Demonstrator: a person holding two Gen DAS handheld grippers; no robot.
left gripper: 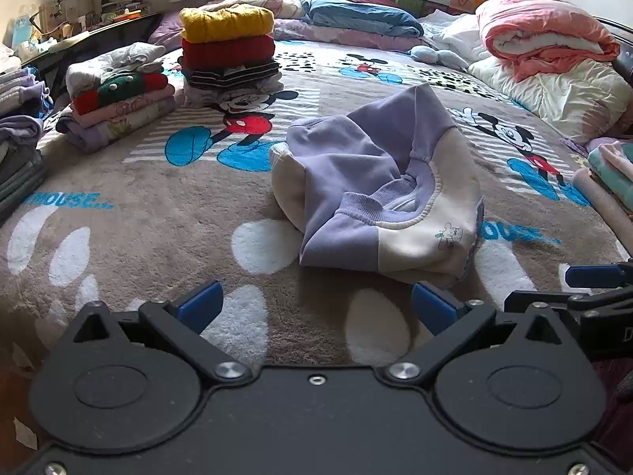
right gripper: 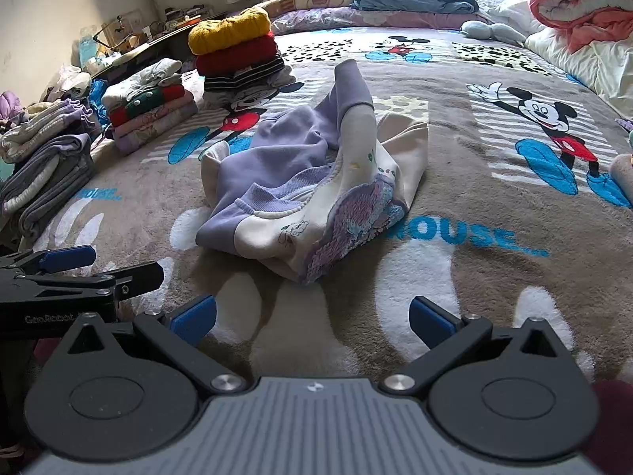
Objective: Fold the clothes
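A lilac and cream child's sweatshirt lies crumpled in a heap on the Mickey Mouse blanket, its ribbed collar facing me. In the right wrist view the same sweatshirt shows a purple printed patch on its front and one sleeve sticking up. My left gripper is open just short of the heap's near edge, with nothing between its blue pads. My right gripper is also open and empty, a little in front of the heap. Each gripper shows at the edge of the other's view.
Folded stacks stand at the back left: a yellow, red and striped pile and a smaller pile. More folded clothes line the left edge. Pillows and a pink quilt sit at the bed's head and right side.
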